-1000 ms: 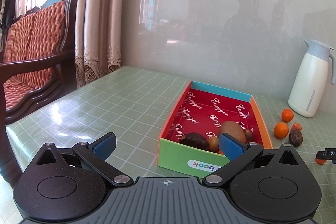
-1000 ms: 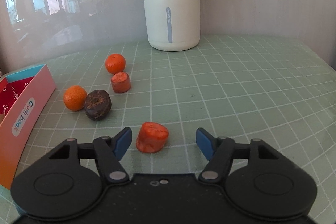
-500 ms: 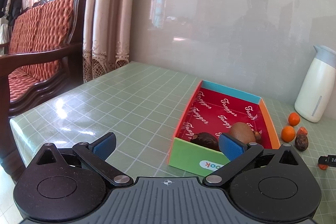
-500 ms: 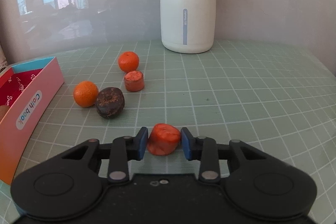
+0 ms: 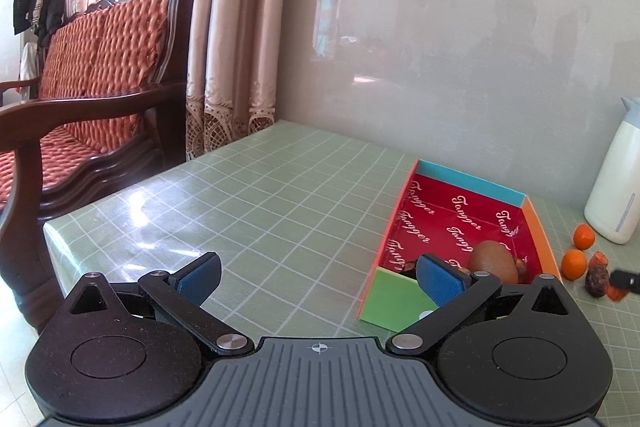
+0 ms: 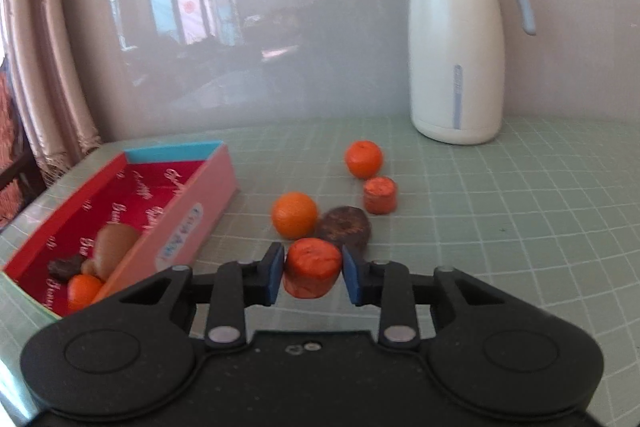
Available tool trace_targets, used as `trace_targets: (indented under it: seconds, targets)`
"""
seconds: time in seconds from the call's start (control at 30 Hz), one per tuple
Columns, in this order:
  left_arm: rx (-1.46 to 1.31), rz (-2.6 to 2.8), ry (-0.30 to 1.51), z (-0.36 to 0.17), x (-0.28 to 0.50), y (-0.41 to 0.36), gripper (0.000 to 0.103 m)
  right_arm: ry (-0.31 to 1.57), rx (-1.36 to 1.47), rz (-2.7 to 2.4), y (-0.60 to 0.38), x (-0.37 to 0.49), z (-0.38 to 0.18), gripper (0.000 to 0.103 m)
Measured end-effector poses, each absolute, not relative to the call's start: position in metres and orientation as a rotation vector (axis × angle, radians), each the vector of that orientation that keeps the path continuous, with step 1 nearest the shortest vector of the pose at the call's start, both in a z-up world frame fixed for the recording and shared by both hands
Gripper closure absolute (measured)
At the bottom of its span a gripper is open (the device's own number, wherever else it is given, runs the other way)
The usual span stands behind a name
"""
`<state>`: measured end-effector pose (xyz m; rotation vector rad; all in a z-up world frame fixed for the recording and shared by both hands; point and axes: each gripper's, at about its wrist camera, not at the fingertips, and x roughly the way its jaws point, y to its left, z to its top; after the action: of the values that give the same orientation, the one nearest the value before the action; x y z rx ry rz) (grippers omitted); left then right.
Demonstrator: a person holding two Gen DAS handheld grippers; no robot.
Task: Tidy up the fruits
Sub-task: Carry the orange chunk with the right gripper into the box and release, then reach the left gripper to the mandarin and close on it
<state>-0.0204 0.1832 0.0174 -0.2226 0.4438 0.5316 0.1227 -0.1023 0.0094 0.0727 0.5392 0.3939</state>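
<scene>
My right gripper (image 6: 313, 273) is shut on an orange-red fruit piece (image 6: 313, 265) and holds it just above the table, right of the box. The open box (image 6: 192, 211) has a red lining; a brown kiwi (image 6: 114, 245), a small orange (image 6: 82, 291) and a dark piece (image 6: 64, 267) lie in it. On the table beyond the held piece lie two tangerines (image 6: 295, 215) (image 6: 363, 159), a dark round fruit (image 6: 346, 227) and a second orange-red piece (image 6: 380, 195). My left gripper (image 5: 320, 273) is open and holds nothing, just left of the box's green near wall (image 5: 396, 303).
A white jug (image 6: 458, 39) with a grey-blue lid stands at the back right by the wall. A wooden chair with red cushions (image 5: 100, 67) and a curtain (image 5: 236, 27) stand beyond the table's left edge. A green checked cloth (image 5: 280, 211) covers the table.
My right gripper shut on the orange-red piece, lifted it off the table and swung left towards the box. The left view turned a little, so the box sits further right.
</scene>
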Motion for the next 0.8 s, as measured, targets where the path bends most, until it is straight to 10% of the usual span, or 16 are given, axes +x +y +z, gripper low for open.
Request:
trace_targets:
  seconds: [0.53, 0.8]
  targets:
    - [-0.206, 0.563, 0.442, 0.016, -0.026, 0.194, 0.000, 0.491, -0.045, 0.666, -0.017, 0.101, 0.018, 0.065]
    - [-0.186, 0.529, 0.452, 0.015, -0.019, 0.179, 0.000, 0.444, 0.000, 0.521, -0.055, 0.105, 0.021, 0.024]
